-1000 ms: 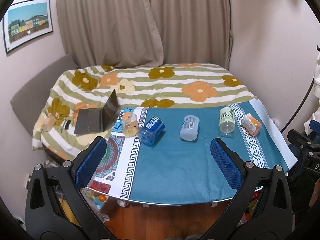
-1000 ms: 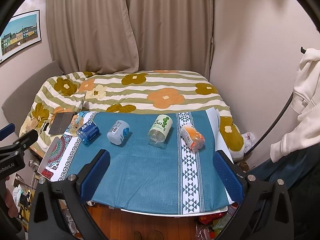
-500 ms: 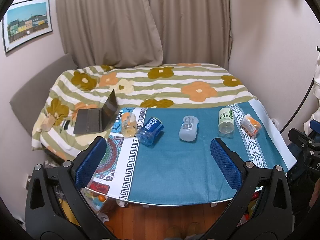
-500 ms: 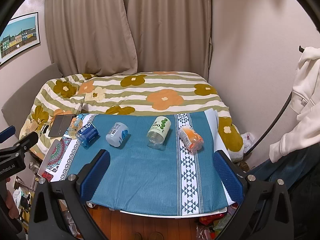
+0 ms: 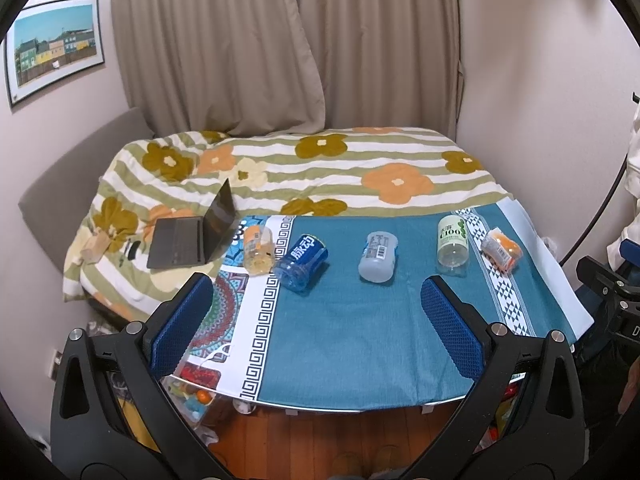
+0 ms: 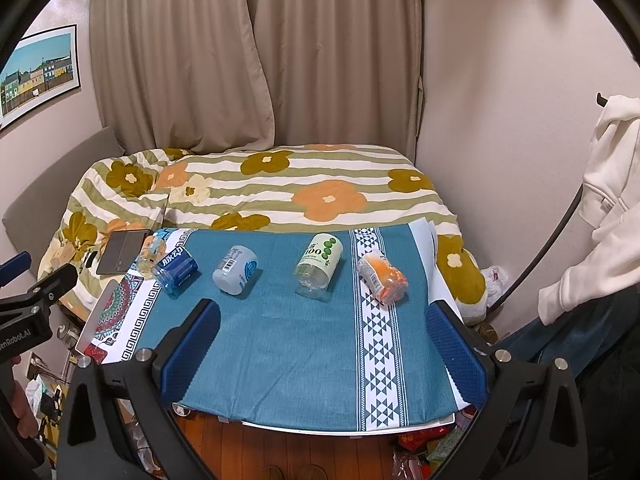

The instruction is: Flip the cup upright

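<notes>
Cups lie on their sides in a row across the table (image 5: 360, 344), five of them: a yellow cup (image 5: 258, 249) at the left end, touching a blue cup (image 5: 301, 262), then a grey cup (image 5: 377, 256), a green cup (image 5: 452, 245), and an orange cup (image 5: 501, 249) at the right end. None is upright, so I judge that the task is only at its start.

My left hand-held gripper (image 5: 318, 322) hangs before the near edge of the table, released and with nothing between the pads. The right hand-held gripper (image 6: 324, 344) is the same: wide apart, empty, well away from the cups.

The step in hand is the approach. For the left side I would take the grey cup, because it lies free, apart from its neighbours; the blue one touches the yellow one and may push it. For the right side the orange cup (image 6: 382, 276) is near, but it lies on the white band, not far from the edge of the cloth.

I think it is good to come low, close the pads across the body, then turn the wrist until the mouth looks up. The cups seem light and could roll on the cloth (image 6: 280, 344), so I should close slowly.
</notes>
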`<state>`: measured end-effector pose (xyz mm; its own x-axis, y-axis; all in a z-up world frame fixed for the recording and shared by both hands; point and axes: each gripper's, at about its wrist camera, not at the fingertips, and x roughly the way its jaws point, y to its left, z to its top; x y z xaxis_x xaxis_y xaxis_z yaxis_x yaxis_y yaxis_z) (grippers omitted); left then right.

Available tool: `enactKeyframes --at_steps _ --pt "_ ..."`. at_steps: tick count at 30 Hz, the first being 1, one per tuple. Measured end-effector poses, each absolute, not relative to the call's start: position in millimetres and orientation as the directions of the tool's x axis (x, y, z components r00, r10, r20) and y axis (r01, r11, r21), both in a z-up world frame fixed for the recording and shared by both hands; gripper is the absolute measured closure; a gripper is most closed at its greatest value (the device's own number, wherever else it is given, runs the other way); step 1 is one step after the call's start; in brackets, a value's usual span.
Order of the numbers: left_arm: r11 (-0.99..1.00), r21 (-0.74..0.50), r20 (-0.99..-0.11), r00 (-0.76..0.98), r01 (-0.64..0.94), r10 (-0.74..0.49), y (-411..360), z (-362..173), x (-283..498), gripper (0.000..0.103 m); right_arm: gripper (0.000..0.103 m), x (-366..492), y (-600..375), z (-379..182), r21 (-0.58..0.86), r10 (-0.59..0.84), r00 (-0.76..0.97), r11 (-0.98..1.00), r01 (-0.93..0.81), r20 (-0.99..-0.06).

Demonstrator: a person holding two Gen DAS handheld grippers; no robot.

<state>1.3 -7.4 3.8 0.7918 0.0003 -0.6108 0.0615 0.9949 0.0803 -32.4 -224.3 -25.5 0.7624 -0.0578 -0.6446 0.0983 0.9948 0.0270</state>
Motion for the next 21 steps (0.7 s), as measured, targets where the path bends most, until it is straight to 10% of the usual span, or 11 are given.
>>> enactKeyframes --at_steps 21 --pt "0.995 0.08 -0.611 0.792 0.061 0.001 -5.4 3.9 1.8 0.0 0.0 -32.5 -222.3 -23.1 0.023 -0.063 0.765 0.995 0.101 -0.641"
